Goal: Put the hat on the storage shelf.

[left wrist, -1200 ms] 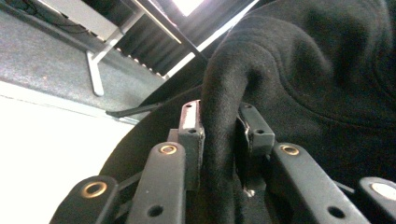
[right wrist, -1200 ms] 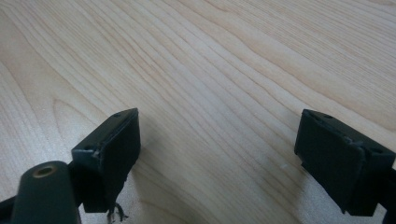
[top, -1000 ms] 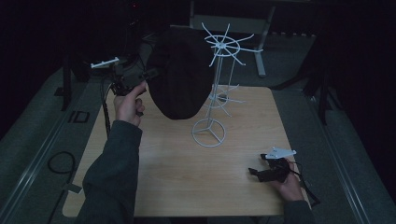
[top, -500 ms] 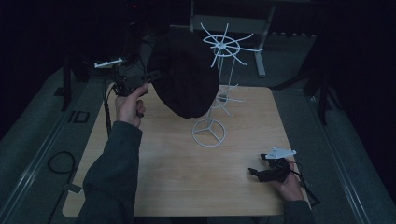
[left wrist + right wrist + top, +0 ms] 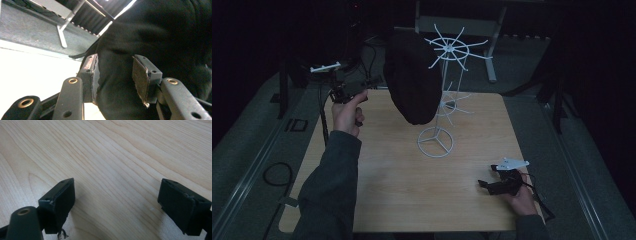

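Note:
A black hat hangs from an upper arm of the white wire rack, which stands on the wooden table. My left gripper is held up at the hat's left edge. In the left gripper view the hat's cloth still lies between the jaws of my left gripper. Those jaws have just been opening, and the pads stand apart and loose on the cloth. My right gripper rests low on the table at the front right. Its jaws are wide open over bare wood, as the right gripper view shows.
The rack's ring base sits mid-table, with a lower tier of wire arms behind the hat. A white frame leg stands on the grey floor beyond the table. Cables trail from both grippers.
The hat has shifted slightly right, closer to the rack's pole, and hangs a bit fuller. Both hands stay where they were.

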`<state>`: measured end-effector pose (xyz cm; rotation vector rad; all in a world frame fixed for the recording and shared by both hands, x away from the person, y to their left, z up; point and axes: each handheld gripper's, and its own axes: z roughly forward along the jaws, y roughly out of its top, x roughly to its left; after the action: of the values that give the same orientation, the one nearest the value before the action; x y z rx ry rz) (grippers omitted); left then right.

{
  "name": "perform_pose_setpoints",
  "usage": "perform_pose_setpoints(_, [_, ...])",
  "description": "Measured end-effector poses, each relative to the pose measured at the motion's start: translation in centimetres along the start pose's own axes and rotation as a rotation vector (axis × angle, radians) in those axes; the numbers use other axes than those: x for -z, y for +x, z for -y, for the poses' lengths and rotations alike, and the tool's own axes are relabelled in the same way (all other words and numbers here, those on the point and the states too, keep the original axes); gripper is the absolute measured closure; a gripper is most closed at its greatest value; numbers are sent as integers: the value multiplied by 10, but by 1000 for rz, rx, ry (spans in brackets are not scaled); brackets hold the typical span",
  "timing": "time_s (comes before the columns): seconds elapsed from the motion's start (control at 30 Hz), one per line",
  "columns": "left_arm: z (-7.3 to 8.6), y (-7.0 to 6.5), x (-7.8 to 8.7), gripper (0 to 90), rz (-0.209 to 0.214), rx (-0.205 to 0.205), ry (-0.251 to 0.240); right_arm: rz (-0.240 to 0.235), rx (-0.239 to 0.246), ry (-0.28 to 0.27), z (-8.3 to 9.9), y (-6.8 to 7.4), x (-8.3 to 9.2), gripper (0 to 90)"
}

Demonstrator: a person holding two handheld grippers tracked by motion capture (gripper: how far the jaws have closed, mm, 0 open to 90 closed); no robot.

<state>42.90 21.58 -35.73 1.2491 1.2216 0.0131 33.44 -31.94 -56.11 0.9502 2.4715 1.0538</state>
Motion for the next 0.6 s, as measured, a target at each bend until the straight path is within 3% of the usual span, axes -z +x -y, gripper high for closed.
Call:
perform_pose_setpoints(0.5, [6,-12,11,573,-156,-168,39,0,0,0,0,0,0,142])
perform_pose_setpoints(0.57, [6,-13,11,572,-164,-175,42,0,0,0,0,0,0,142])
perform_pose_setpoints(0.6, [8,-16,14,572,-186,-204,54,0,0,0,0,0,0,142])
